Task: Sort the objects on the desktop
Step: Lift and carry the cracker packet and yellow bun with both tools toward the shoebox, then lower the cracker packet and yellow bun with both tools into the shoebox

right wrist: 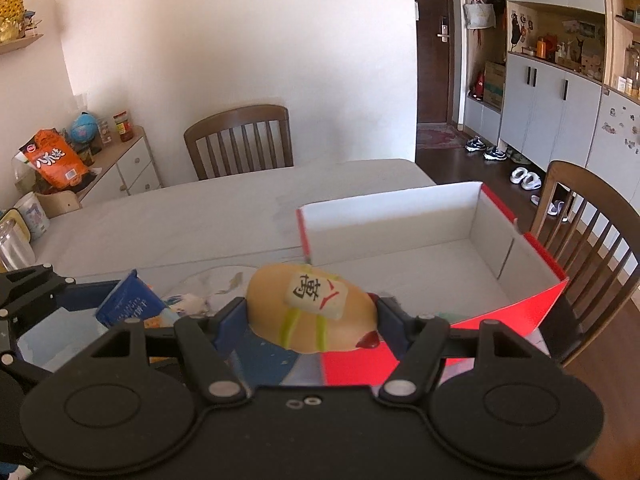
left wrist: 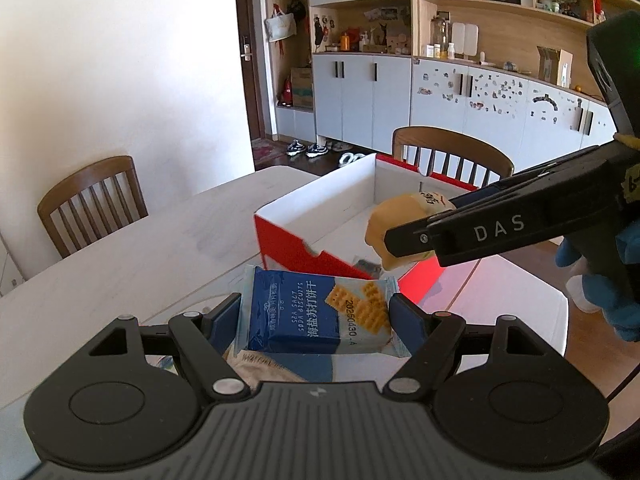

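Pale tabletop (right wrist: 208,216) carries the red box (left wrist: 296,248) just ahead; my left gripper (left wrist: 316,316) clamps the biscuit packet (left wrist: 316,312), my right gripper (right wrist: 310,314) the tan toy (right wrist: 308,308). I should clear the near wall before releasing

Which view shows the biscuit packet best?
The left wrist view: the biscuit packet sits face-up between the left gripper fingers, its label readable. The right wrist view catches only a blue corner of it at the left.
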A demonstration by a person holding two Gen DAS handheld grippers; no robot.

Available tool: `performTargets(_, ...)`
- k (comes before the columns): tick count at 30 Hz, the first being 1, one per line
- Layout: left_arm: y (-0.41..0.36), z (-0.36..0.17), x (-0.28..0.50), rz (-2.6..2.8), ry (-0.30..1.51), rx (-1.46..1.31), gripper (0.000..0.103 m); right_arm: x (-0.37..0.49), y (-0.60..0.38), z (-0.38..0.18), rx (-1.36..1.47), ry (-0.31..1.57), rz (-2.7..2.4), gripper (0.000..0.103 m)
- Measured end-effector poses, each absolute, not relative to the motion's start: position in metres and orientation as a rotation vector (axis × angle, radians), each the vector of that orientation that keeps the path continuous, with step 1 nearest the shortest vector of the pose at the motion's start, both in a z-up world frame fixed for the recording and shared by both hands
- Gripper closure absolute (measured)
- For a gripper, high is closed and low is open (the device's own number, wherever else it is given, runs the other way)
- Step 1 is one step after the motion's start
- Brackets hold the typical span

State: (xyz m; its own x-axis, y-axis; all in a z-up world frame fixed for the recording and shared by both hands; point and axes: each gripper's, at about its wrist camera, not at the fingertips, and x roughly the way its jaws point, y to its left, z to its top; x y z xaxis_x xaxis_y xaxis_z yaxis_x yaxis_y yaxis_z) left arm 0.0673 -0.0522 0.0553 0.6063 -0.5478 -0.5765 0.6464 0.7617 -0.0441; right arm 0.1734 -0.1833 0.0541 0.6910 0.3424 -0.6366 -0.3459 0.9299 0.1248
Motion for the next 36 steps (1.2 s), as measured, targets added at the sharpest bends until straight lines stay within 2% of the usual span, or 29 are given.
performTargets(16, -0.131, 0.060, 0.094, -0.740, 0.634, 0.168, 0.024, 0.221, -0.241, 0.053, -0.023, 0.722, 0.382, 0.034)
performTargets(36, -0.194, 0.038, 0.170, -0.750, 0.730, 0.246, 0.024, 0.297, -0.278, 0.027, -0.050, 0.776, 0.329, 0.034)
